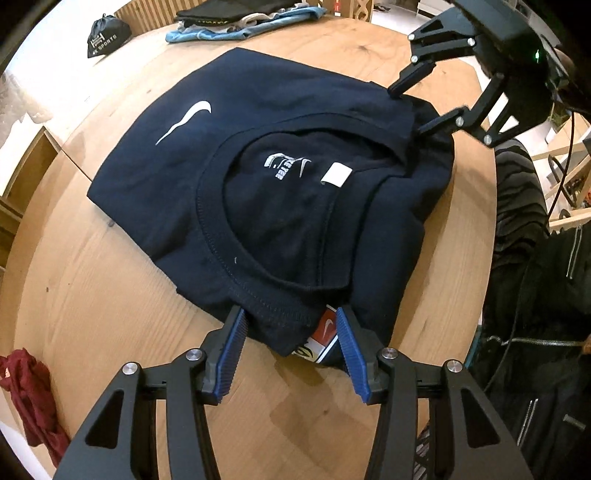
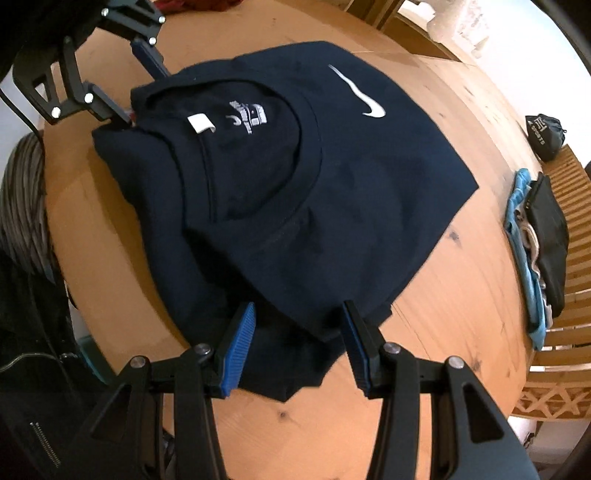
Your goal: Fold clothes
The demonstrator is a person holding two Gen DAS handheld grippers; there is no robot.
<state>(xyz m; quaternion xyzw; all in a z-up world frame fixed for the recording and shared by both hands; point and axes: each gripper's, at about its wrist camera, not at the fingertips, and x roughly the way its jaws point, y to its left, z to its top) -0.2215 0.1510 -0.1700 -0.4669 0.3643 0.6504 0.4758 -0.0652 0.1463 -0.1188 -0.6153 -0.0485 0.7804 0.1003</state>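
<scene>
Shirt: navy sweatshirt (image 1: 258,155) folded compact on counter (image 1: 110,295) — nearly done.
Tongs: left tongs (image 1: 291,350), right tongs (image 2: 299,347) — both spread, straddling edges.

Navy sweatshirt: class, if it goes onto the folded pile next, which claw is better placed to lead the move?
Probably the right claw. It straddles an edge of the navy sweatshirt with the folded pile close beside it; from the left claw, that pile lies beyond the whole sweatshirt.

maroon garment (image 1: 31,398) cut by frame edge, pouch (image 1: 107,35) lettering too small
</scene>
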